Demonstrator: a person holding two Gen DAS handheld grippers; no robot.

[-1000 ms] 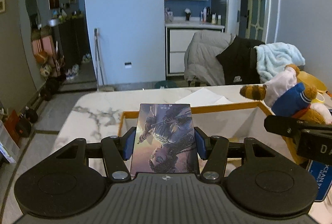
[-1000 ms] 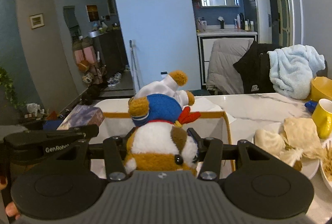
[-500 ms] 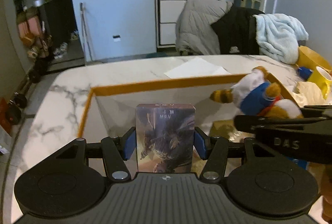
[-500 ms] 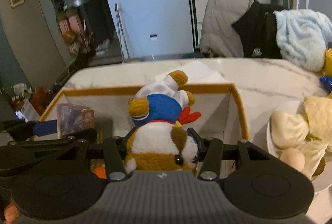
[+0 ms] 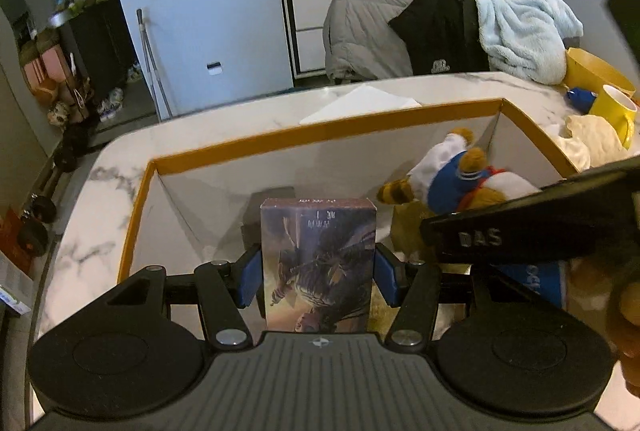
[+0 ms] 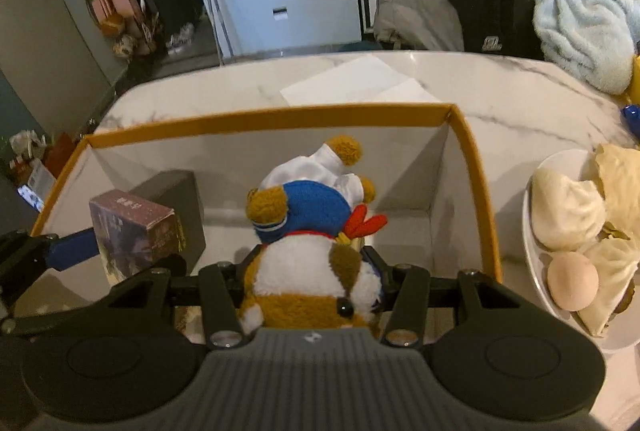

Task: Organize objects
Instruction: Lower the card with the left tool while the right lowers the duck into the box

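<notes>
From the left wrist, the left gripper (image 5: 318, 277) was closed on an illustrated box (image 5: 318, 263), its blue pads (image 5: 250, 281) pressed against the box's two sides, holding it upright over the inside of an orange-rimmed bin (image 5: 320, 133) on the marble table (image 5: 80, 231). A dark block (image 5: 272, 197) stood inside the bin just behind the box. To the right, the right gripper's black arm crossed the frame and hid part of the plush toy (image 5: 452, 183). Beyond the bin lay a white sheet of paper (image 5: 360, 103); a yellow mug (image 5: 616, 109) stood at the table's right edge.

From the right wrist, the right gripper (image 6: 312, 271) was clamped on the plush toy (image 6: 308, 231), which hung head-down within the bin (image 6: 476, 191); its pads were mostly buried in the fur. At left, the box (image 6: 134, 231) sat in the other gripper's blue pad (image 6: 74, 249), near the dark block (image 6: 176, 191), perhaps touching it. A plate (image 6: 532, 271) with buns and an egg (image 6: 572, 281) stood right of the bin.
</notes>
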